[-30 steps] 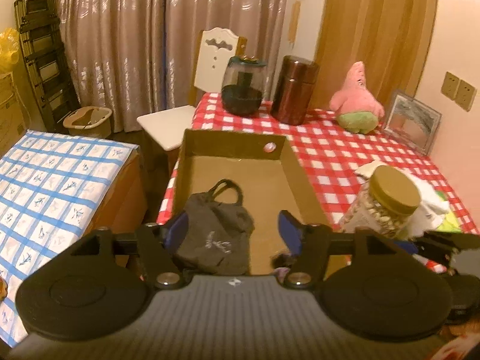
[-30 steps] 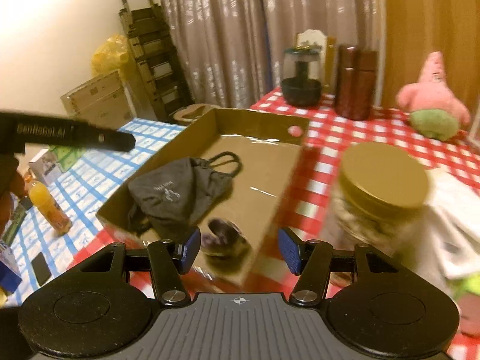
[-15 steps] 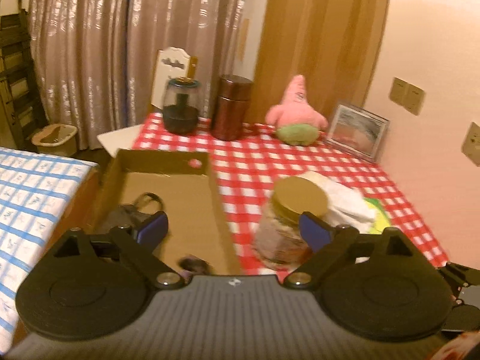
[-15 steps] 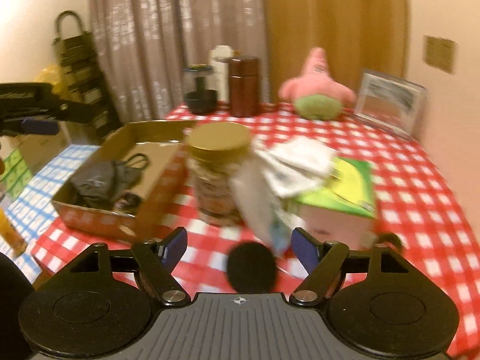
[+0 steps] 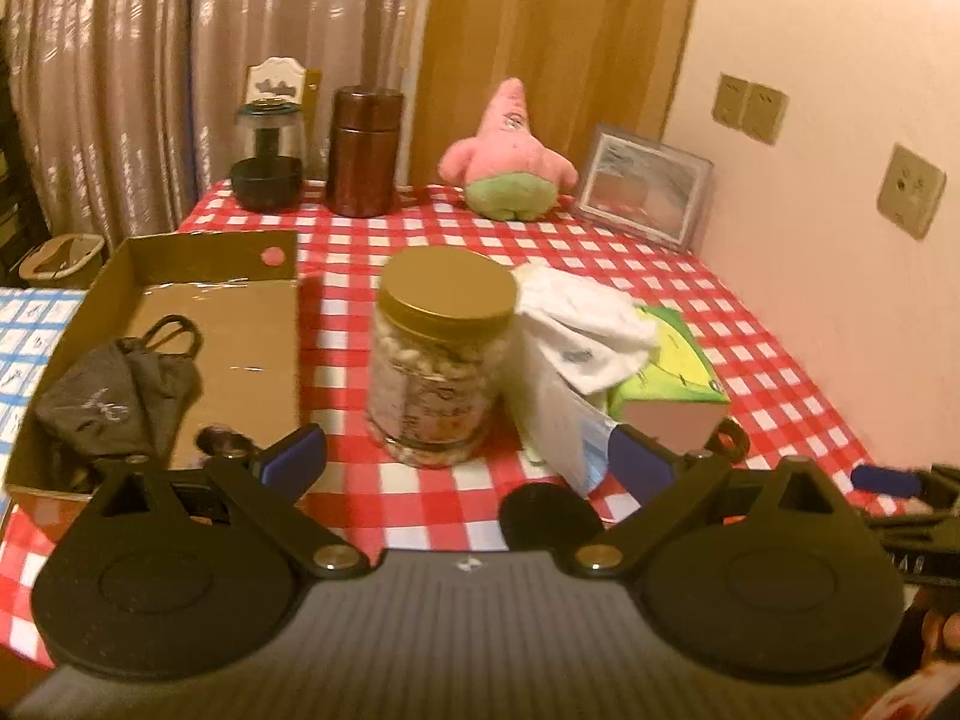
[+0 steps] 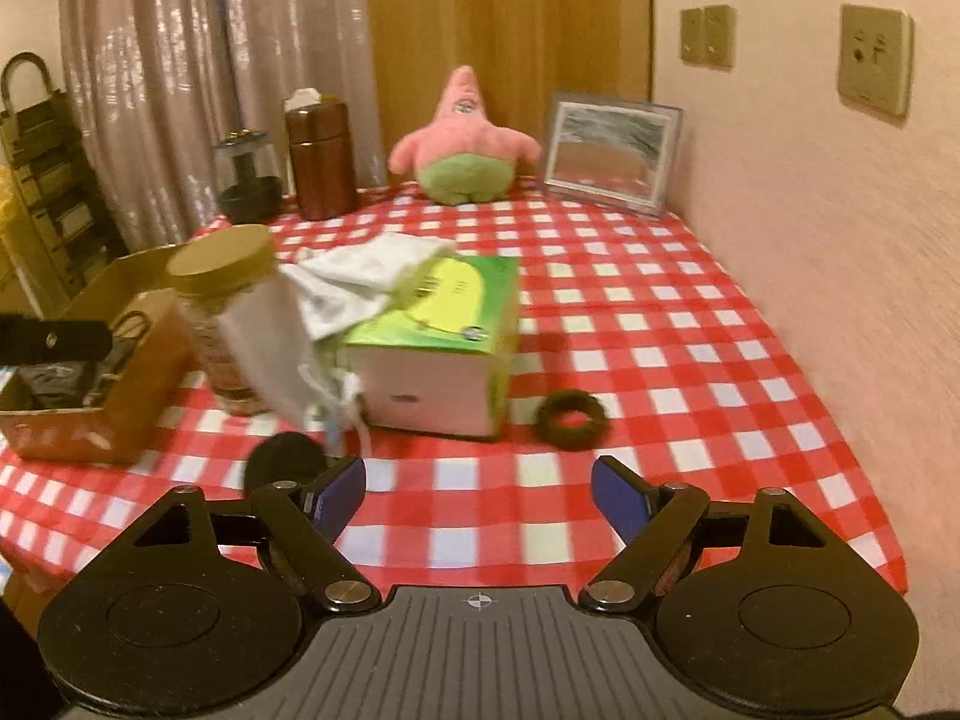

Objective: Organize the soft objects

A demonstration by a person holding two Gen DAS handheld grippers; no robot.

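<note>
Dark pouch slumped in near end of box, long axis along the box, drawstring loop pointing to the far wall; small dark item just beside it, partly behind left finger, hard to make out. White cloth draped over tissue box, lying toward jar; strings hanging at the near corner. Plush star upright at far edge of table, point up, facing out. Dark ring flat on the cloth, right of tissue box. Black disc flat near jar, blurred.

Left gripper angled down over near table edge, jaws just been opening, now wide, nothing between, jar beyond the gap. Right gripper angled down too, jaws just been opening, now wide, bare checks between. Right gripper tip cut off at right edge in left view; left finger a dark bar at left edge in right view. Bit of hand at lower right, mostly cropped.
</note>
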